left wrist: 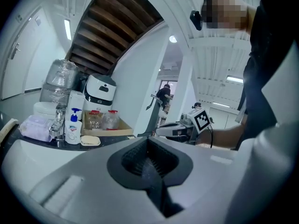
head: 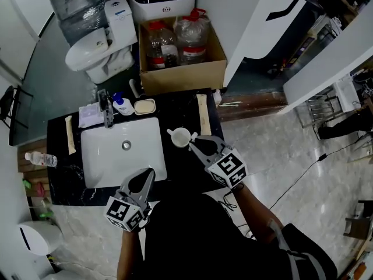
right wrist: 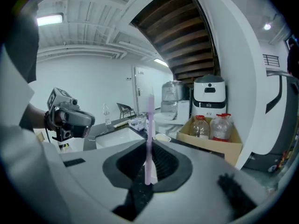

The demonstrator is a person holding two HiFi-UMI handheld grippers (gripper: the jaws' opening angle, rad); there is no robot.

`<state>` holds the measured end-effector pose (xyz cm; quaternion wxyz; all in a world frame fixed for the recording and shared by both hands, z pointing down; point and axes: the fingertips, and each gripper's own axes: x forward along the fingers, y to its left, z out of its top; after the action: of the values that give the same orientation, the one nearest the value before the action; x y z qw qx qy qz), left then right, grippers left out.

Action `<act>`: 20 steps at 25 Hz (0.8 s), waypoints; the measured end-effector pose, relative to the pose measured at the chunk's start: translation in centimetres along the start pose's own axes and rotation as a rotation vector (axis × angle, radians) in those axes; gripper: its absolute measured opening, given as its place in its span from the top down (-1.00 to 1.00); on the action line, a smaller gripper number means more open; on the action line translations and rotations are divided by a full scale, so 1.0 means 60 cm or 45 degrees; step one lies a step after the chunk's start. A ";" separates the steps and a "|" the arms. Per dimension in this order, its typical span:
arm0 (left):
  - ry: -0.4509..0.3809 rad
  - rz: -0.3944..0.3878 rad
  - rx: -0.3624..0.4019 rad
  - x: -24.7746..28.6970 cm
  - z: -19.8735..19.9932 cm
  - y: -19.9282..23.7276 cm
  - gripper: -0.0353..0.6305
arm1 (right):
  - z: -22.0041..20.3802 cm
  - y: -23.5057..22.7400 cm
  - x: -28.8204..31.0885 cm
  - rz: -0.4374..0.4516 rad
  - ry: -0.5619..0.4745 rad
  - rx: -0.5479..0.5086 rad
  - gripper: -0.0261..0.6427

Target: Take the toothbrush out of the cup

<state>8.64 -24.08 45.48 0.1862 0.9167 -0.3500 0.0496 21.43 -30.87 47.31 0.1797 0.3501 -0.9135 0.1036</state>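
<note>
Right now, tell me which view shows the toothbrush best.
The right gripper view: the pale toothbrush stands upright, clamped in the right tool. The head view shows only that tool beside the cup; the left gripper view shows the tool far off, no brush discernible.

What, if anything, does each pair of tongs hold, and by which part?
The right tongs pinch the upright toothbrush near its lower end; the left tongs are shut on nothing.
</note>
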 end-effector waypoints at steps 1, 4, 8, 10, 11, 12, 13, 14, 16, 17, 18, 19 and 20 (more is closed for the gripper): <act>0.002 -0.003 -0.004 0.002 0.001 0.001 0.87 | 0.000 0.002 -0.003 0.001 -0.001 0.002 0.78; 0.004 -0.018 -0.005 0.009 0.004 0.000 0.87 | -0.004 0.007 -0.013 -0.001 0.005 0.003 0.78; 0.001 -0.044 -0.011 0.016 0.007 0.002 0.87 | -0.006 0.014 -0.025 -0.005 0.013 0.000 0.78; -0.006 -0.049 -0.026 0.019 0.008 0.004 0.87 | -0.007 0.018 -0.032 -0.009 0.010 -0.006 0.78; -0.008 -0.052 -0.026 0.020 0.008 0.004 0.87 | -0.007 0.020 -0.035 -0.012 0.010 -0.012 0.78; -0.006 -0.051 -0.027 0.022 0.009 0.004 0.87 | -0.008 0.021 -0.038 -0.016 0.012 -0.018 0.78; -0.002 -0.048 -0.030 0.023 0.011 0.004 0.87 | -0.009 0.023 -0.040 -0.019 0.014 -0.024 0.78; 0.002 -0.047 -0.031 0.024 0.012 0.004 0.87 | -0.010 0.025 -0.042 -0.021 0.016 -0.026 0.78; 0.005 -0.059 -0.025 0.026 0.013 0.002 0.87 | -0.013 0.029 -0.046 -0.022 0.017 -0.022 0.78; 0.006 -0.066 -0.020 0.027 0.013 0.000 0.87 | -0.015 0.030 -0.048 -0.021 0.016 -0.017 0.78; 0.005 -0.069 -0.015 0.029 0.013 0.000 0.87 | -0.016 0.032 -0.049 -0.021 0.016 -0.013 0.78; 0.005 -0.072 -0.008 0.030 0.012 -0.001 0.87 | -0.018 0.035 -0.051 -0.020 0.016 -0.010 0.78; 0.006 -0.075 0.002 0.031 0.012 -0.001 0.87 | -0.019 0.038 -0.052 -0.018 0.017 -0.009 0.78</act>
<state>10.07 -25.48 45.23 0.1878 0.9266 -0.3225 0.0466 22.37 -26.96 46.97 0.1877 0.3551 -0.9101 0.1016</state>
